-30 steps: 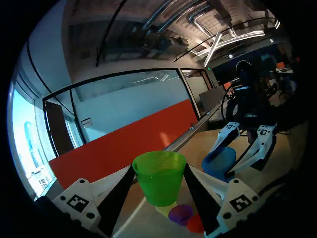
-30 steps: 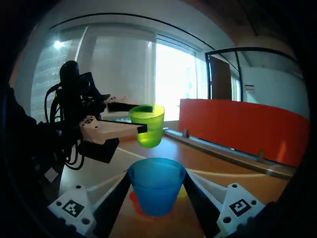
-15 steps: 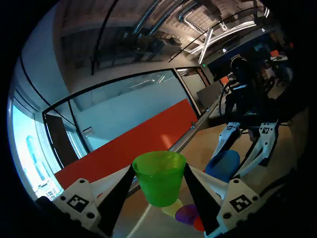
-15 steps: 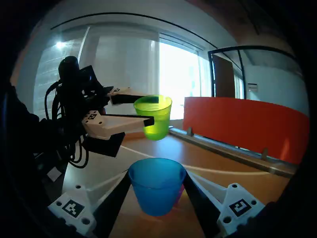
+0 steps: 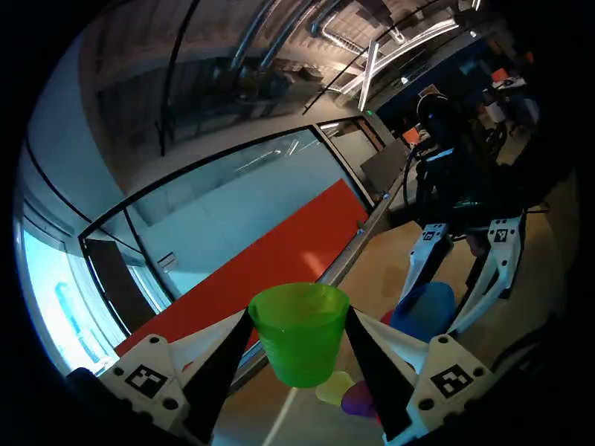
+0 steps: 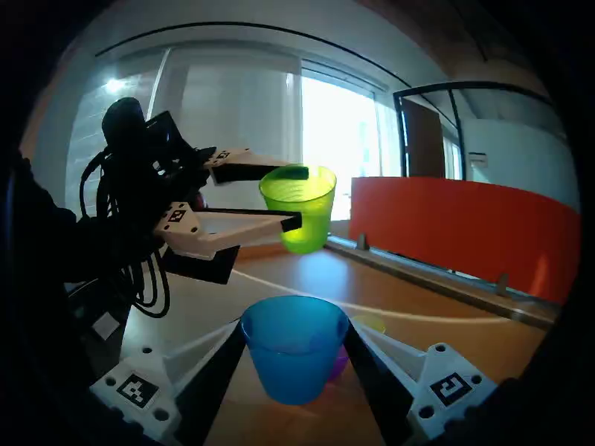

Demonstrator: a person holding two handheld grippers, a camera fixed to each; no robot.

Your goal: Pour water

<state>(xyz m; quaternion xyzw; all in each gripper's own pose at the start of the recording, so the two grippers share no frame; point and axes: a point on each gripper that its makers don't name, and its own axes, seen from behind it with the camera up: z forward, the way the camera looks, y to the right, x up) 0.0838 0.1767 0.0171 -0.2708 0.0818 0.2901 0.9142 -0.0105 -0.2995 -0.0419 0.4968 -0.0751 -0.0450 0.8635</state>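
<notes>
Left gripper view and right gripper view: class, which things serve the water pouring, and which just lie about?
For the job: green cup in the left claw; blue cup in the right claw.

Lying about: small yellow item and small purple item on the wooden table; orange wall panel.

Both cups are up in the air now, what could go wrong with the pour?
The green cup in the left hand-held gripper looks beyond the blue cup, not over its mouth; tipping now may wet the table. Both tapered cups hang in mid-air in a two-sided pinch, so tilting might let one slip.
</notes>
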